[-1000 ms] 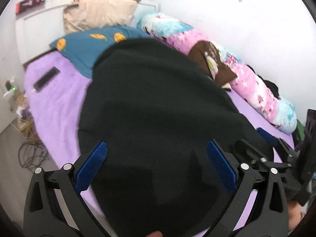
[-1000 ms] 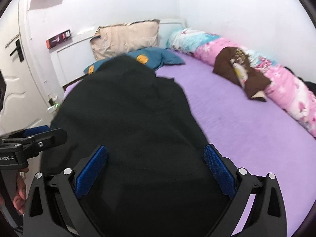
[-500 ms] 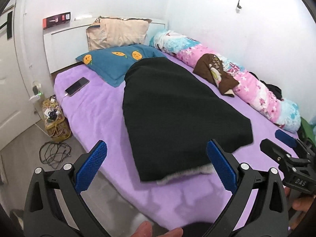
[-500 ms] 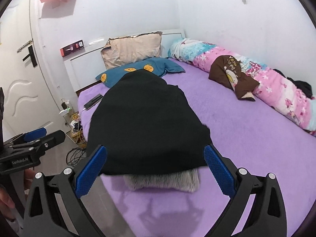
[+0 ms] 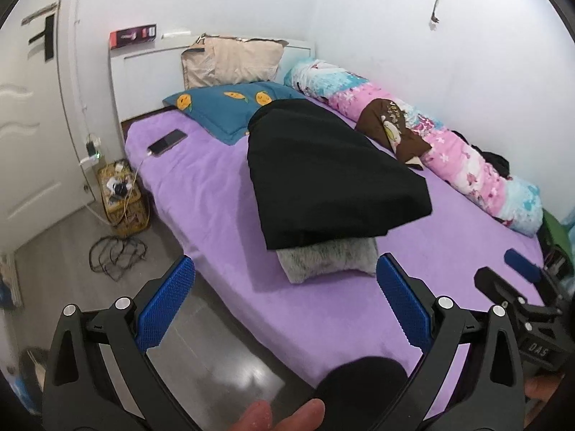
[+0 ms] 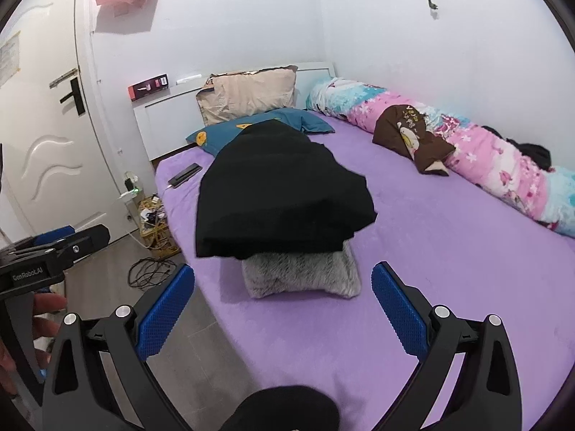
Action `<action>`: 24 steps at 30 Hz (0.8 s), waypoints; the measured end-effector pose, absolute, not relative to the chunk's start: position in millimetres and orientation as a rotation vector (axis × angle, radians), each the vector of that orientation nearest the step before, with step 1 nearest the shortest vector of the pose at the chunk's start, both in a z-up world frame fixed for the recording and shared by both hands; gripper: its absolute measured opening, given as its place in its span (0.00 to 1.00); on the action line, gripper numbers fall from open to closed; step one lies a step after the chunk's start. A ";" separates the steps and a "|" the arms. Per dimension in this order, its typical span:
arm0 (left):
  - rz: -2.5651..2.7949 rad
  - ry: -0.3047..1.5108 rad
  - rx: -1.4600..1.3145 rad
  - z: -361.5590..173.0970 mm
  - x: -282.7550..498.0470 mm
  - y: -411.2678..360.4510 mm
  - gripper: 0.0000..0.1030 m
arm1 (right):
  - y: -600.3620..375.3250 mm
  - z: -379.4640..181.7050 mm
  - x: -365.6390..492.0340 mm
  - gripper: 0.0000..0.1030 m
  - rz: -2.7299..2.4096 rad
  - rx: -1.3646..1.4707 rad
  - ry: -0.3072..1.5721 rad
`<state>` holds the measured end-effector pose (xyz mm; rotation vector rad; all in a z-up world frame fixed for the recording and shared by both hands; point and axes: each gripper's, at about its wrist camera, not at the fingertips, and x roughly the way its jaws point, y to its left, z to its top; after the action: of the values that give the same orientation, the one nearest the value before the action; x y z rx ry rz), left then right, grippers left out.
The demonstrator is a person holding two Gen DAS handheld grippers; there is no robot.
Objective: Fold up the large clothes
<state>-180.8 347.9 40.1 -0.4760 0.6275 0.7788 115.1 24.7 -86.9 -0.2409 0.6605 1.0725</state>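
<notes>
right now the black garment lies spread lengthwise on the purple bed, its far end reaching onto the teal pillow and its near edge draped over a grey furry cushion. beyond the teal pillow a beige pillow leans at the headboard, and a phone lies on the bed's left side. a long pink-and-blue bolster runs along the wall with a brown cloth on it. the left gripper hangs short of the bed's near edge, jaws wide apart and empty; the right gripper is likewise spread and holds nothing, apart from the garment.
</notes>
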 end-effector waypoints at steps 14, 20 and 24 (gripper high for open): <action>0.799 0.623 -0.442 50.4 -214.8 279.3 0.94 | -28.3 -72.8 69.2 0.94 1.066 -0.218 0.624; 0.783 0.619 -0.430 57.1 -215.9 269.8 0.94 | -33.3 -64.1 62.1 0.94 1.060 -0.223 0.589; 0.773 0.630 -0.432 56.5 -213.7 269.6 0.94 | -34.5 -63.1 60.0 0.94 1.055 -0.223 0.590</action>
<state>-213.7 269.6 56.5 -0.4316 0.6302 0.7727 60.0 -34.5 -63.1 -0.2234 0.5900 1.0550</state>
